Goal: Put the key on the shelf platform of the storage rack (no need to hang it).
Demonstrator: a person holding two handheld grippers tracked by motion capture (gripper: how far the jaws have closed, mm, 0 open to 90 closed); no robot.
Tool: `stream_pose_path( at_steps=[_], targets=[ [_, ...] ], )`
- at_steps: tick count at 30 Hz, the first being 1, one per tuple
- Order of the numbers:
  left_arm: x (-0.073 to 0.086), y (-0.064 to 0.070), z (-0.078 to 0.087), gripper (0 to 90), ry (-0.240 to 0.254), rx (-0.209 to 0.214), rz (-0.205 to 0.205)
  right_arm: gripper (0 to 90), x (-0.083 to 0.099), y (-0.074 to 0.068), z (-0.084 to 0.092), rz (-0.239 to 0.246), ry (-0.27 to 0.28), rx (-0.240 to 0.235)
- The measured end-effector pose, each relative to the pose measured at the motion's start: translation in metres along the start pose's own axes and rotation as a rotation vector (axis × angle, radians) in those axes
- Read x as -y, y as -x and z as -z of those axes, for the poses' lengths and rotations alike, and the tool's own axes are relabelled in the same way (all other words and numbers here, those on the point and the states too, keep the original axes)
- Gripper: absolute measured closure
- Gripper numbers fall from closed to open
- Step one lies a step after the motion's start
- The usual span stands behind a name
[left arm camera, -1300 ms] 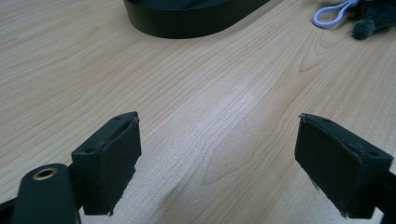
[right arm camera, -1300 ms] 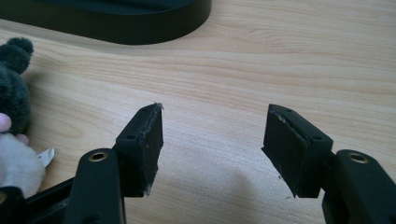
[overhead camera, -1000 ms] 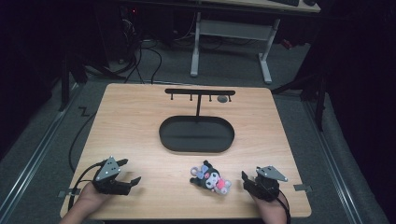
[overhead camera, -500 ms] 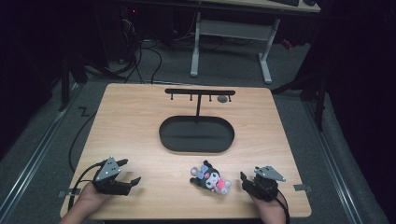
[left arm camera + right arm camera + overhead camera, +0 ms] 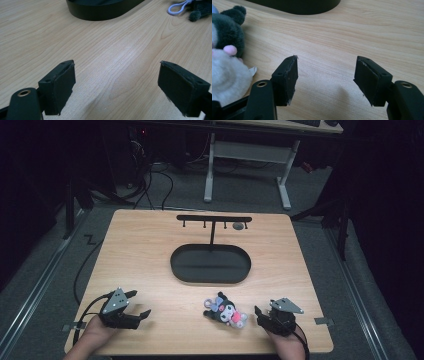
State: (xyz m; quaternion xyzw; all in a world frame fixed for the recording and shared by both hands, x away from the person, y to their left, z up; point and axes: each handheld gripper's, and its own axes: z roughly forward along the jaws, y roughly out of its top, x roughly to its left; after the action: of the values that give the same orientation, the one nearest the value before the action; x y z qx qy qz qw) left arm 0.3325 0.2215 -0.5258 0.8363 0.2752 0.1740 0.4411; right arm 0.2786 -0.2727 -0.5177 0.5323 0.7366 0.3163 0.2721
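Beside the plush toy (image 5: 225,310) on the bench (image 5: 150,255), the right claw (image 5: 261,315) has just been opening, empty, seemingly to straddle it, while the left claw (image 5: 139,306) rests spread.

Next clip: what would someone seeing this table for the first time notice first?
Most eye-catching is the plush keychain toy, black, white and pink, lying near the table's front edge just beside the right gripper, whose jaws stand open with bare wood between them and have just been opening. Behind it, mid-table, sits a black oval tray with a hook stand rising at its far side. The left gripper rests open at the front left.
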Motion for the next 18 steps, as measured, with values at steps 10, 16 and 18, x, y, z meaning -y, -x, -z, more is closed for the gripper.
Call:
stream_pose_path(
  at_steps=[10, 16, 18],
  targets=[
    [0.000, 0.000, 0.000, 15.5, 0.000, 0.000, 0.000, 29.4, -0.004, 0.000, 0.002, -0.018, -0.031, -0.002],
    [0.000, 0.000, 0.000, 15.5, -0.002, 0.000, 0.001, 30.2, -0.009, 0.003, 0.009, -0.040, -0.056, -0.006],
    [0.000, 0.000, 0.000, 15.5, -0.002, 0.000, 0.001, 30.6, -0.010, 0.003, 0.010, -0.040, -0.077, -0.009]
  ],
)
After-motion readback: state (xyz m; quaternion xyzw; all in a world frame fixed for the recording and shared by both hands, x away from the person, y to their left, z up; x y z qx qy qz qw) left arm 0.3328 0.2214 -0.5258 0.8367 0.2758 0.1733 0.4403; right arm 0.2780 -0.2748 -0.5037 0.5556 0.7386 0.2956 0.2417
